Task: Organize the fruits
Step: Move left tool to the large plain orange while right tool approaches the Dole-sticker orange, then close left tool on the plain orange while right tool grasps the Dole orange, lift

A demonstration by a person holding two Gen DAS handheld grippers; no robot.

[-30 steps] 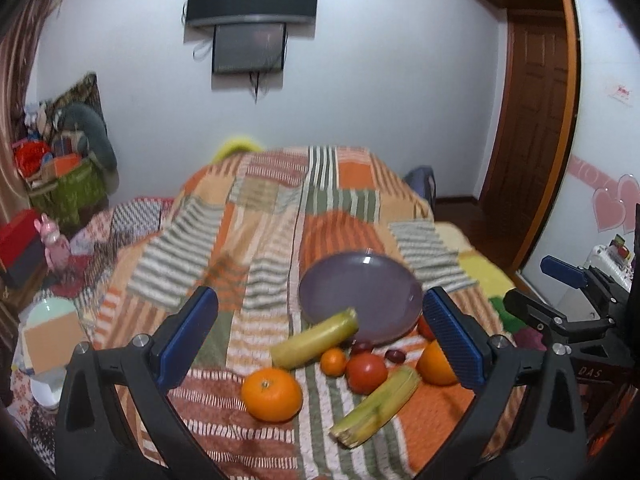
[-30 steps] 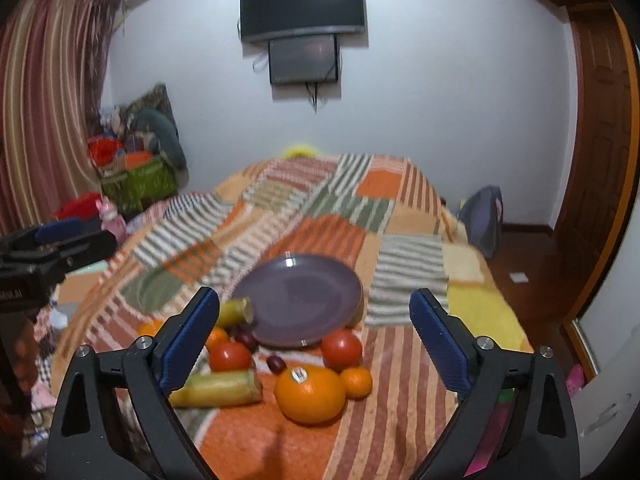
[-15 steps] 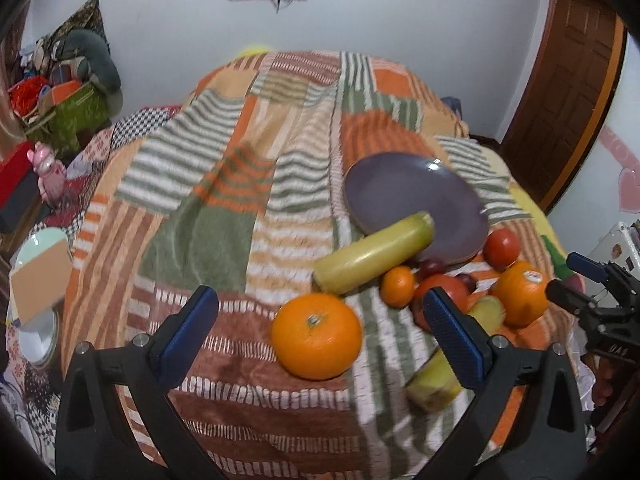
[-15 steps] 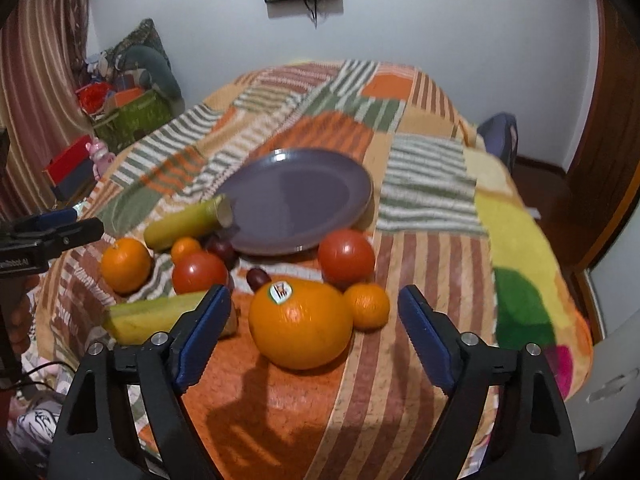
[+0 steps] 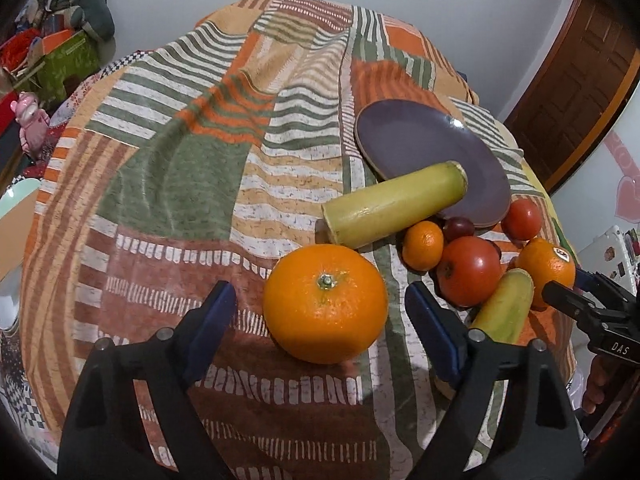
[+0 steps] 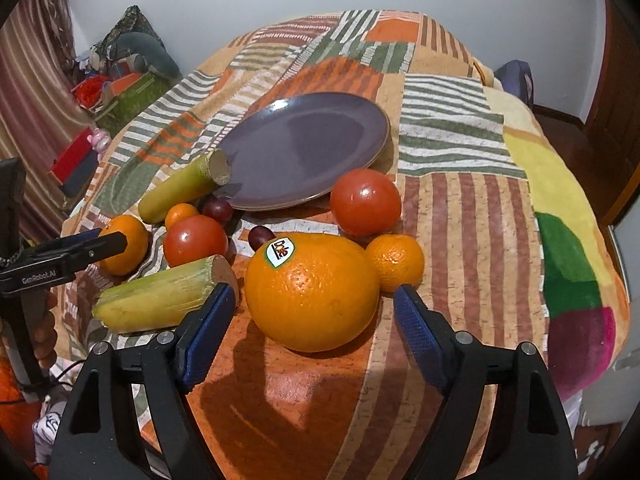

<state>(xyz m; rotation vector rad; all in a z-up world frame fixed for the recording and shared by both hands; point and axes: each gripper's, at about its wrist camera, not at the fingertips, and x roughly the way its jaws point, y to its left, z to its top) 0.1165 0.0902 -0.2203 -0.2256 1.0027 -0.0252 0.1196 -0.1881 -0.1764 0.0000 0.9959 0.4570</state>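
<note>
Two spread grippers are closing, each around its own orange, pads not yet touching. Left gripper brackets the stem-up round orange at lower centre; right gripper brackets the stickered orange, both lying short of the empty purple plate.

Plate near rim hidden behind yellow-green stalk.

Glossy purple plate, woven cloth bedspread
</note>
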